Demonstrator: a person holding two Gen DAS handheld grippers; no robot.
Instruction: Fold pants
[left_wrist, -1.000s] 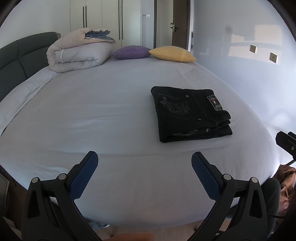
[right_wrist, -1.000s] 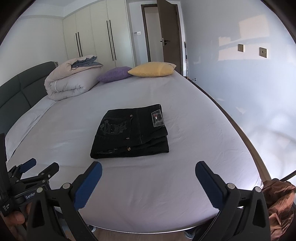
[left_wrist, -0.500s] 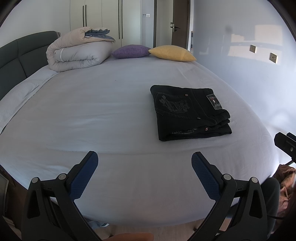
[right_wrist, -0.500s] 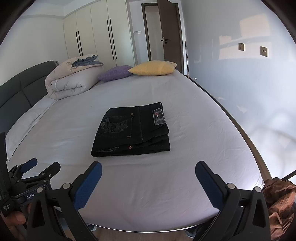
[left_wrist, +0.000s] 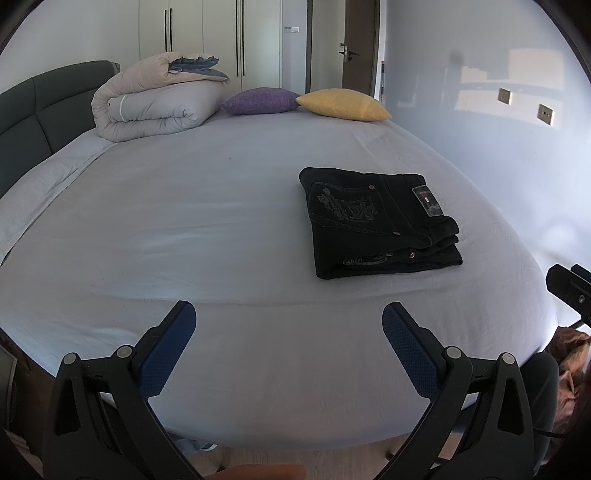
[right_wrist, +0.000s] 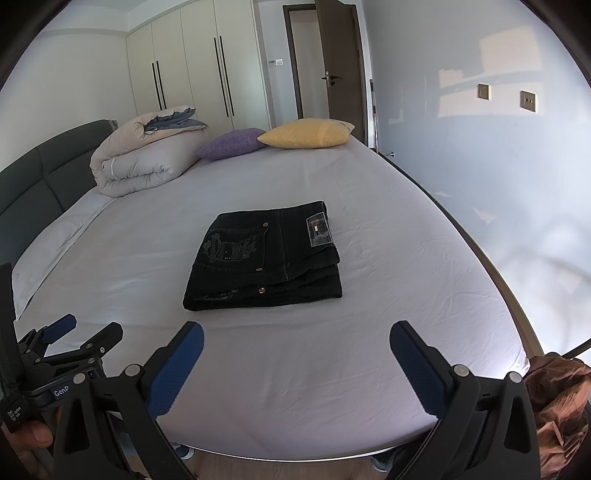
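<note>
Black pants (left_wrist: 376, 221) lie folded in a flat, compact stack on the white bed sheet (left_wrist: 184, 221), embroidered back pocket and label patch facing up. They also show in the right wrist view (right_wrist: 266, 258), in the middle of the bed. My left gripper (left_wrist: 288, 325) is open and empty above the bed's near edge, well short of the pants and to their left. My right gripper (right_wrist: 295, 343) is open and empty, just short of the pants. The left gripper also shows at the lower left of the right wrist view (right_wrist: 74, 332).
A rolled duvet (left_wrist: 155, 107), a purple cushion (left_wrist: 262, 100) and a yellow cushion (left_wrist: 343, 104) lie at the far end of the bed. A dark headboard (left_wrist: 48, 107) runs along the left. A wall (right_wrist: 480, 166) is close on the right. Brown fabric (right_wrist: 561, 398) lies off the near right corner.
Both grippers have drawn back slightly from the bed and stay open. The folded pants have not moved.
</note>
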